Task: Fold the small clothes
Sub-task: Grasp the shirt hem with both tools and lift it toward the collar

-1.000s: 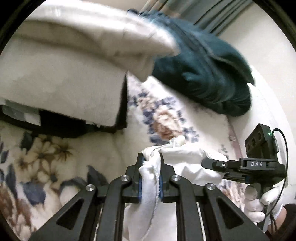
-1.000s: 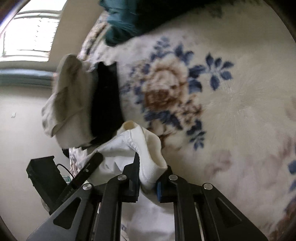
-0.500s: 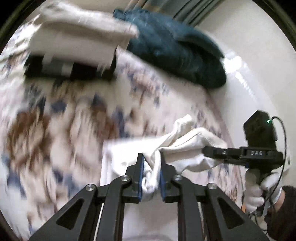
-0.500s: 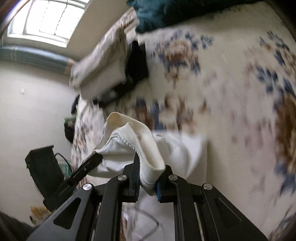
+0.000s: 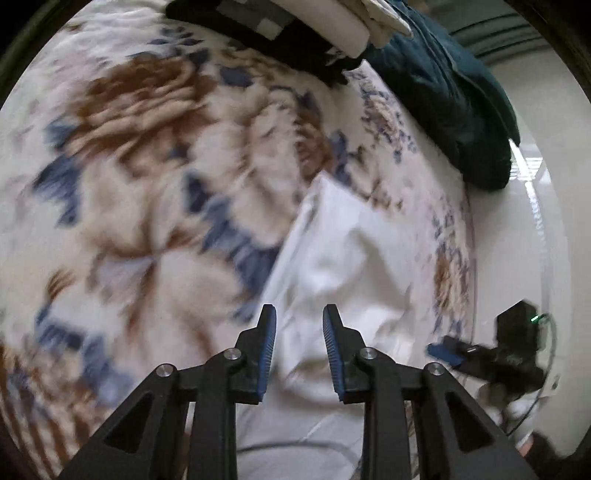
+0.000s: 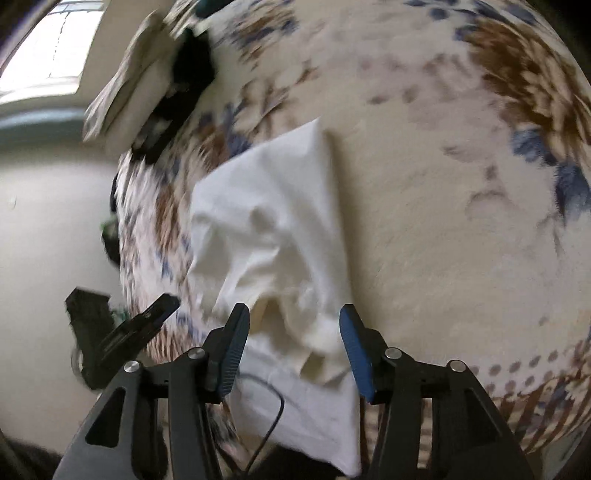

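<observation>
A small white garment (image 5: 343,258) lies spread on the flowered blanket (image 5: 147,184), its near edge hanging over the bedside. My left gripper (image 5: 299,317) hovers over its near part with its jaws opening; the cloth lies below the blue pads, free of them. In the right wrist view the same white garment (image 6: 273,229) lies flat with a rumpled fold near the fingers. My right gripper (image 6: 293,317) is opening wide, and the cloth sits loose under the gap. The right gripper (image 5: 447,352) also shows at the right edge of the left wrist view, the left gripper (image 6: 162,306) at the lower left of the right one.
A stack of folded clothes, cream on black (image 5: 295,33), lies at the far end of the blanket (image 6: 424,203), and again as the stack (image 6: 155,85) in the right wrist view. A dark teal garment (image 5: 450,92) is heaped beside it. A thin cable (image 6: 269,424) runs below the right gripper.
Both grippers carried the white garment back across the blanket, laid it down and let go; their jaws, shut on bunched cloth before, now stand apart.
</observation>
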The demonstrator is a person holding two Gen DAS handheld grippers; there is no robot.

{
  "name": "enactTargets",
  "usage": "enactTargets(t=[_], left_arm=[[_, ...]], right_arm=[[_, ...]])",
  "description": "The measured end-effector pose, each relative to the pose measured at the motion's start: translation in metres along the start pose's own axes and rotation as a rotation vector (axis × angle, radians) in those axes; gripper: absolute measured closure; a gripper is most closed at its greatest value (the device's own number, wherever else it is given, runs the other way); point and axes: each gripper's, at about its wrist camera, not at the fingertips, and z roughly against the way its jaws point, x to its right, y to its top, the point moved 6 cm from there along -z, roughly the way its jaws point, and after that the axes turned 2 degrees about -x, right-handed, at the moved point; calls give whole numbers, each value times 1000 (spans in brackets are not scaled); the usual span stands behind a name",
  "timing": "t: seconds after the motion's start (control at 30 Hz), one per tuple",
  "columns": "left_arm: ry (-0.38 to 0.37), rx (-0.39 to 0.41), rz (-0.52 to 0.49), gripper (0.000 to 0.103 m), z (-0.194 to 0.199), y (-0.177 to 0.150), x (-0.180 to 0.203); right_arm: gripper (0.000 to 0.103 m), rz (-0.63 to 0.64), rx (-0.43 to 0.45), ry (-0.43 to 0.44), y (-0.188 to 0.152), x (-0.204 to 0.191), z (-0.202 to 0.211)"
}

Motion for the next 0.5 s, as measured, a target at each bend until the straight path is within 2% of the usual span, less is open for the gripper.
enactTargets(t=[0.13, 0.27, 0.3, 0.33, 0.37, 0.43, 0.5], left_arm=[[-1, -48, -39, 79, -33, 31, 19], [41, -58, -92, 80, -62, 57, 33], [55, -48, -106, 82, -67, 63, 35], [63, -40, -122, 83, -70, 67, 37], [66, -25, -150, 100, -70, 72, 38], [73, -10, -171, 102, -69, 80, 40], [56, 6, -170, 103, -64, 88, 42]], right_arm=[[50, -74, 52, 12, 31, 1, -13], [51, -81, 109, -7, 61, -8, -23], [64, -77, 124, -12, 67, -10, -24], [85, -73, 138, -22, 72, -12, -25], [93, -73, 140, -31, 77, -14, -27], [102, -74, 155, -32, 82, -20, -30], [103, -77, 191, -34, 86, -24, -25]])
